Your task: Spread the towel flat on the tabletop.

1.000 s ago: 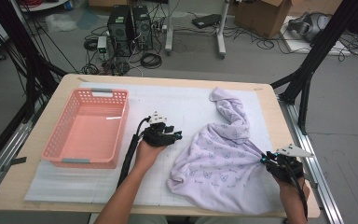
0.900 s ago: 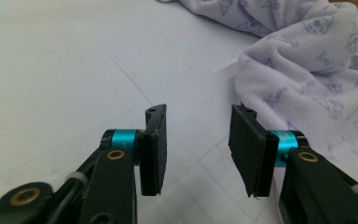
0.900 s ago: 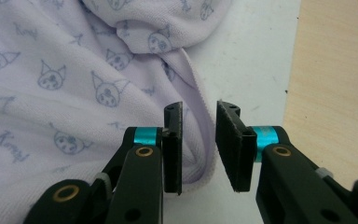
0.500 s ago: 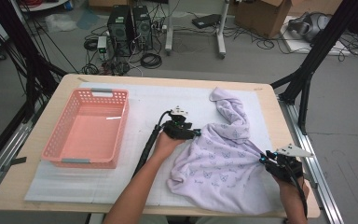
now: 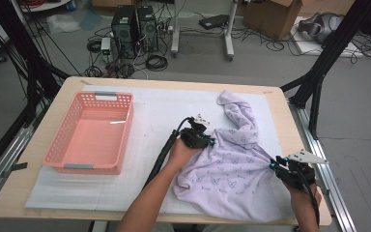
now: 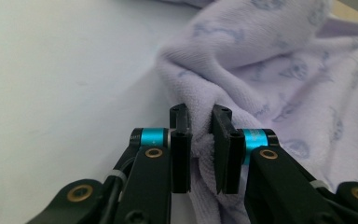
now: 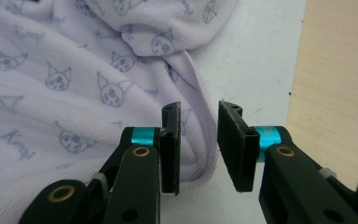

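Left claw (image 6: pixel 200 140) just closed, clamped on lilac cat-print towel (image 5: pixel 236 164) fold, right claw (image 7: pixel 198 144) apart astride its hem, pink basket (image 5: pixel 53 157) on desk (image 5: pixel 270 96)

Empty pink basket (image 5: pixel 89 137) on white mat (image 5: pixel 159 111), wooden table (image 5: pixel 275 104)

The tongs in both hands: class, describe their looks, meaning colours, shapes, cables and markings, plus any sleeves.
Both tongs, left and right, are black, with two flat rectangular pads, a turquoise ring behind each pad, and brass-coloured rivets on the linkage arms. A black cable trails from the left one along the forearm. The right one carries a grey three-cornered plate. The forearms are bare, no sleeves.
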Motion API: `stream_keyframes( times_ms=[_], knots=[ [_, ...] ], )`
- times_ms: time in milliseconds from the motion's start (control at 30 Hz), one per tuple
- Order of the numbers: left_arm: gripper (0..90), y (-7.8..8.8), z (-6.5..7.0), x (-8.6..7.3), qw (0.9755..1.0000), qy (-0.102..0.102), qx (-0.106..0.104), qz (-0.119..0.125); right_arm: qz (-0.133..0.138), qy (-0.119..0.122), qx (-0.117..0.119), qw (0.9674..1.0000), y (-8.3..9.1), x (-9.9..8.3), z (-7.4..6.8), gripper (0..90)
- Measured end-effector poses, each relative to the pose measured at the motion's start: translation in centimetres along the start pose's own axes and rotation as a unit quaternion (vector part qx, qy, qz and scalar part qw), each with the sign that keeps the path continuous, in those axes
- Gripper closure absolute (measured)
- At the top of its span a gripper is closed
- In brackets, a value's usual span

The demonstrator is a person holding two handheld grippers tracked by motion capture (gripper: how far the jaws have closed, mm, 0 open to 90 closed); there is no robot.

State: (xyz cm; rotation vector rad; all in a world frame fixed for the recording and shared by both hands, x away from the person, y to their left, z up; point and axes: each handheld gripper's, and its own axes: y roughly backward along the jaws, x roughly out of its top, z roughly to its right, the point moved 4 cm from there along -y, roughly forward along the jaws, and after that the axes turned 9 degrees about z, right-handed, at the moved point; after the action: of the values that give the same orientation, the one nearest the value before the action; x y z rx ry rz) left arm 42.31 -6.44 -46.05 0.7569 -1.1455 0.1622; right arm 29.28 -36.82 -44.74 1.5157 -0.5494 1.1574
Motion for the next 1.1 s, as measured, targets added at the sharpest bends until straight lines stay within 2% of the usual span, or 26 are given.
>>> stream_keyframes(
  times_ms=[67,167,233,267,333,400,467,567,700,767,867,1033,1100],
  knots=[
    [79.8,1.3,-1.1,0.0,0.9996,0.016,0.018,0.012,0.001,-0.003,0.001,1.0000,0.0,0.0,0.0,69.2],
    [80.2,3.7,-2.9,-0.1,0.9981,0.024,0.053,0.022,0.002,-0.003,0.004,1.0000,0.0,0.0,-0.1,69.2],
    [80.3,5.3,-4.1,-0.2,0.9958,0.034,0.078,0.033,0.003,-0.003,0.005,1.0000,-0.1,0.1,-0.2,69.1],
    [80.3,6.4,-4.9,-0.2,0.9937,0.043,0.095,0.042,0.003,-0.003,0.007,1.0000,-0.1,0.1,-0.3,69.0],
    [80.4,8.0,-5.8,-0.3,0.9910,0.050,0.112,0.052,0.004,-0.002,0.008,1.0000,-0.2,0.2,-0.4,69.0],
    [80.4,9.4,-6.2,-0.5,0.9892,0.046,0.125,0.063,0.003,-0.004,0.010,0.9999,-0.3,0.2,-0.5,68.8],
    [80.3,10.5,-6.2,-1.1,0.9893,0.040,0.123,0.067,0.001,-0.006,0.014,0.9999,-0.6,0.3,-0.7,68.8],
    [80.2,11.2,-5.8,-2.1,0.9913,0.029,0.117,0.052,0.001,-0.008,0.019,0.9998,-1.0,0.5,-0.8,68.6],
    [79.6,11.4,-5.3,-2.8,0.9928,0.025,0.105,0.051,0.006,-0.012,0.031,0.9994,-2.5,1.5,-1.0,65.4],
    [79.0,11.3,-5.1,-3.0,0.9938,0.029,0.096,0.048,0.006,-0.015,0.049,0.9986,-3.8,2.1,-1.5,62.4],
    [78.5,11.2,-4.9,-3.2,0.9951,0.030,0.082,0.047,0.001,-0.022,0.077,0.9968,-6.2,3.1,-2.8,59.0],
    [78.4,10.9,-4.5,-3.7,0.9960,0.024,0.076,0.041,-0.018,0.002,0.119,0.9927,-10.2,4.9,-5.9,59.1],
    [78.5,10.9,-4.3,-3.9,0.9962,0.025,0.073,0.041,-0.024,0.004,0.138,0.9902,-11.7,5.4,-6.9,66.8]
  ],
)
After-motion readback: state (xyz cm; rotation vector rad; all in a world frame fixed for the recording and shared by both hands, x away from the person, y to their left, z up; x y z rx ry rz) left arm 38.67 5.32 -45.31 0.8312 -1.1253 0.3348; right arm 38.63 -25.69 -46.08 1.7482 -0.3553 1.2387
